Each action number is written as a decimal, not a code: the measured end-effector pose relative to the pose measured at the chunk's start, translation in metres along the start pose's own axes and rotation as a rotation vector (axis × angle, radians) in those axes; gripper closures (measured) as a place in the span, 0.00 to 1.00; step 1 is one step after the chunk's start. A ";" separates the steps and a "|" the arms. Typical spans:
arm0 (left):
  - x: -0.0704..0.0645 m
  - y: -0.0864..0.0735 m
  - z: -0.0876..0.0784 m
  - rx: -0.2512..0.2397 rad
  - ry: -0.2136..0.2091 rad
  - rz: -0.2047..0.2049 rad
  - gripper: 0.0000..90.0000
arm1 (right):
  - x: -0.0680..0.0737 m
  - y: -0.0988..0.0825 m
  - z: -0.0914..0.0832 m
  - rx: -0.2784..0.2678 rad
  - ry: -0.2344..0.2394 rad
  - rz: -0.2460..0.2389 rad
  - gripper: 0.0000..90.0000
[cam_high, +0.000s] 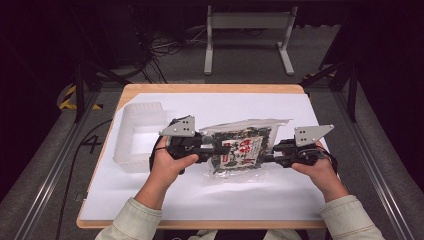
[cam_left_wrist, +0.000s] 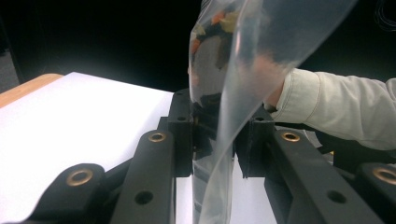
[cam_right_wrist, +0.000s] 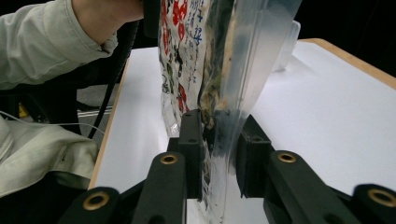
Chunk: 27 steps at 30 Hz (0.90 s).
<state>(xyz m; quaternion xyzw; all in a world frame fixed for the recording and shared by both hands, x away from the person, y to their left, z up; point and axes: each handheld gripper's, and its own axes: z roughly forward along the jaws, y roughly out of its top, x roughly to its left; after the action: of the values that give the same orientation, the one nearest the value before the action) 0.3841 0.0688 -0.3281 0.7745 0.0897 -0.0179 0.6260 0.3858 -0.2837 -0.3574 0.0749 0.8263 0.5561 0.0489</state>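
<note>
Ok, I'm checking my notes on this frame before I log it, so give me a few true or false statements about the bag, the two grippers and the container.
1. The left gripper and right gripper each have the clear bag between their fingers. True.
2. The bag is empty. False: it holds dark contents and bears a label with red characters.
3. The translucent container sits at the person's right. False: it is at the left, beside the left gripper.
4. A white sheet covers most of the wooden table. True.
5. The bag rests inside the container. False: it is held outside it.
</note>
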 end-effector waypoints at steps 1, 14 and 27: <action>0.000 0.000 -0.001 -0.003 0.003 -0.001 0.80 | 0.000 0.001 0.000 -0.004 -0.011 -0.005 0.80; 0.000 0.008 -0.025 -0.053 0.128 0.026 0.80 | 0.002 -0.003 -0.008 -0.041 -0.152 0.039 0.60; 0.012 0.016 -0.064 -0.127 0.316 0.023 0.80 | 0.009 -0.020 -0.019 -0.038 -0.186 0.076 0.61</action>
<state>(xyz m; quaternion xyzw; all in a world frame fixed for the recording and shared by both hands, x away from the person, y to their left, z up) 0.3934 0.1288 -0.3002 0.7275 0.1793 0.1170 0.6518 0.3724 -0.3069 -0.3683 0.1564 0.8040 0.5639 0.1057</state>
